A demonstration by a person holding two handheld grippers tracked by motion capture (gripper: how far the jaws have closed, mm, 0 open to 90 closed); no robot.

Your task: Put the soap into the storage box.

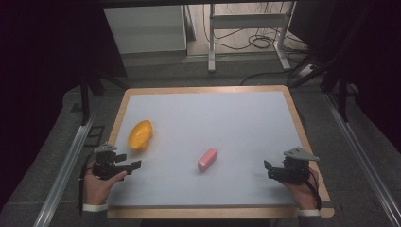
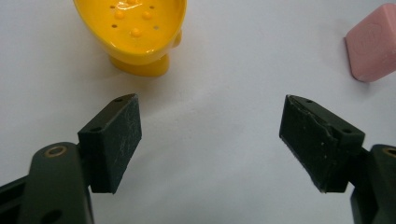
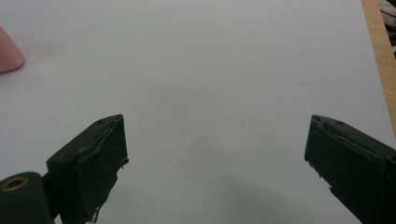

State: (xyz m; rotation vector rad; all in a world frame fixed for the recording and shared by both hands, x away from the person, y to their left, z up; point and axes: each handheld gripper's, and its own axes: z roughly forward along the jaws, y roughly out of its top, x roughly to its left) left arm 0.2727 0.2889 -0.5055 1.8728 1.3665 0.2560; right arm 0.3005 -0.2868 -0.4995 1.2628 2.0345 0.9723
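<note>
Soap (image 1: 207, 159), a pink bar, lies flat near the middle of the white mat (image 1: 203, 118), slightly toward the person's side, and nothing touches it. A yellow soap dish (image 1: 140, 135) with small bumps inside sits well to its left, near the mat's left edge. Both claws rest low at the near corners: the left gripper (image 1: 135, 165) just below the dish, the right gripper (image 1: 267, 169) off to the right of the bar. In the left gripper view its jaws stand wide apart with bare mat between them, the dish (image 2: 135, 32) ahead and the soap (image 2: 373, 44) at the upper right. The right gripper's jaws are likewise spread and empty, the soap's corner (image 3: 8, 53) far to the left in its view. I judge this the opening step, before any reach. The next move probably calls for one gripper to travel to the bar, line its jaws across the narrow sides, and close, with the dish as the likely target.
</note>
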